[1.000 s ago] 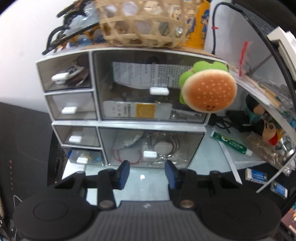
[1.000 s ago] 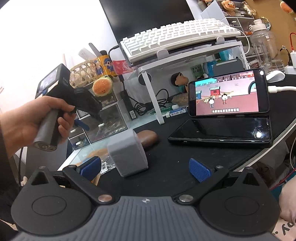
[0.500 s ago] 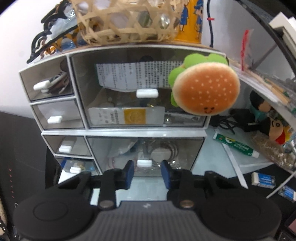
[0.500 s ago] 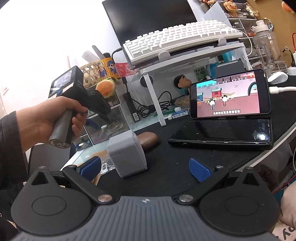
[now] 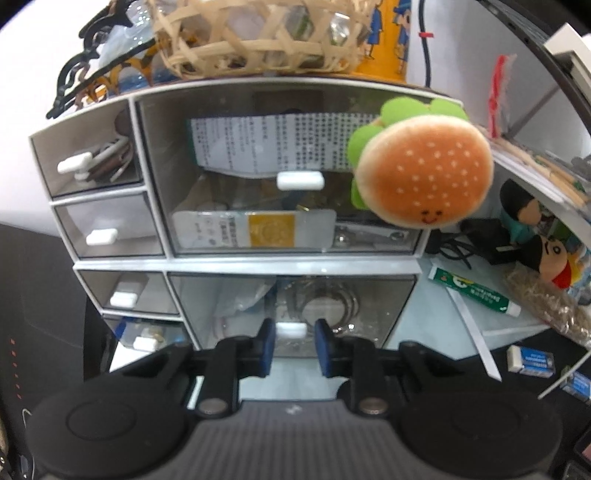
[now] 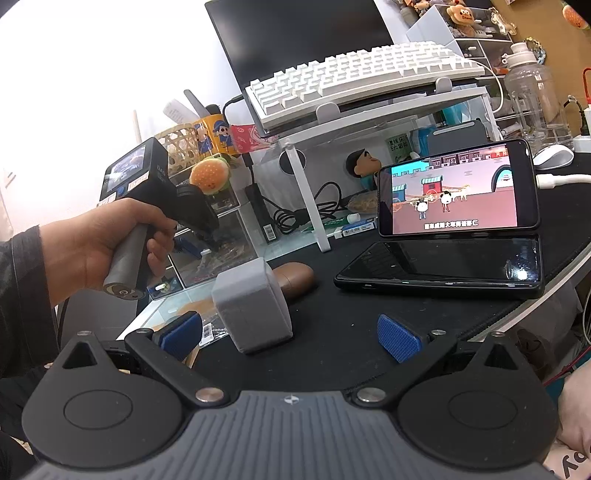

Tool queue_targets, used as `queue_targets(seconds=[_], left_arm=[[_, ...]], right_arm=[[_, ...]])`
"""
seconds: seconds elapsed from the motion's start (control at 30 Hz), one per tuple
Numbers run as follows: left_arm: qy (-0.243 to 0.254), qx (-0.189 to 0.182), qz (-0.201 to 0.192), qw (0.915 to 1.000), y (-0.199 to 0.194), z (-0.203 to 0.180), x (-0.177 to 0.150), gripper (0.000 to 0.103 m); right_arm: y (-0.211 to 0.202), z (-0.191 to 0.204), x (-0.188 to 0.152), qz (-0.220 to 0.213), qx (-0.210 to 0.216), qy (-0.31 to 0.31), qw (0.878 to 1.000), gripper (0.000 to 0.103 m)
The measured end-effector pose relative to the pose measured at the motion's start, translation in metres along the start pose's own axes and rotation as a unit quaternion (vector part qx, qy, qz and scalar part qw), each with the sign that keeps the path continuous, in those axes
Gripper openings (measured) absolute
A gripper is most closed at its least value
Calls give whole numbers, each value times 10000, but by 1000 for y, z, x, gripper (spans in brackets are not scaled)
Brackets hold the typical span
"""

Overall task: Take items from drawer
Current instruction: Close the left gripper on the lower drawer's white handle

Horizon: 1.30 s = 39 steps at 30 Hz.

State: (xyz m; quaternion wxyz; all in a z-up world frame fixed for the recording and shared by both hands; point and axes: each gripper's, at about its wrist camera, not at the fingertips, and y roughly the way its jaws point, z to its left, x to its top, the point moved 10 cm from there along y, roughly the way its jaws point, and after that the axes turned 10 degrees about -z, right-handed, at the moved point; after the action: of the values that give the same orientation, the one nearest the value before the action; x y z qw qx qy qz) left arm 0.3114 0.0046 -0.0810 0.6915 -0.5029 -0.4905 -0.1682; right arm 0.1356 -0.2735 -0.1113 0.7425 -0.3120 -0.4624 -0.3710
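Note:
A small clear drawer cabinet (image 5: pixel 236 262) stands on the desk, all drawers closed. Its lower wide drawer (image 5: pixel 291 310) holds cables and rings behind a white handle (image 5: pixel 291 329). My left gripper (image 5: pixel 291 345) is at that handle, one blue pad on each side, with small gaps still showing. In the right wrist view the left gripper (image 6: pixel 192 243) is held by a hand against the cabinet (image 6: pixel 221 236). My right gripper (image 6: pixel 291 336) is wide open and empty above the black desk mat, just behind a grey box (image 6: pixel 253 306).
A burger plush (image 5: pixel 424 173) hangs in front of the upper wide drawer. A woven basket (image 5: pixel 258 33) sits on the cabinet. A toothpaste tube (image 5: pixel 472 291) and erasers lie to the right. A phone (image 6: pixel 458 194), a tablet (image 6: pixel 439 269) and a keyboard stand (image 6: pixel 369 110) fill the right.
My left gripper has moved forward to the lower wide drawer and narrowed its jaws around the white handle. My right gripper has stayed open in place.

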Motion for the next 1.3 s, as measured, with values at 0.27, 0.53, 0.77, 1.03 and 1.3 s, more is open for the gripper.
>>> queue_targets(seconds=[0.27, 0.53, 0.77, 1.03, 1.3], left_arm=[[-312, -57, 235, 9992, 3, 6, -5, 20], [-82, -9, 222, 9997, -2, 2, 2, 23], [-52, -42, 354, 9993, 5, -1, 0, 23], [106, 4, 282, 9995, 2, -3, 2, 23], [94, 15, 241, 9997, 0, -7, 5, 19]], right_arm=[[-3, 0, -1, 2, -15, -46, 10000, 103], [-7, 0, -2, 6, -33, -111, 9999, 103], [-11, 1, -3, 10, -48, -168, 9998, 103], [3, 5, -1, 17, -74, -189, 9998, 103], [2, 6, -3, 20, -51, -206, 9998, 103]])
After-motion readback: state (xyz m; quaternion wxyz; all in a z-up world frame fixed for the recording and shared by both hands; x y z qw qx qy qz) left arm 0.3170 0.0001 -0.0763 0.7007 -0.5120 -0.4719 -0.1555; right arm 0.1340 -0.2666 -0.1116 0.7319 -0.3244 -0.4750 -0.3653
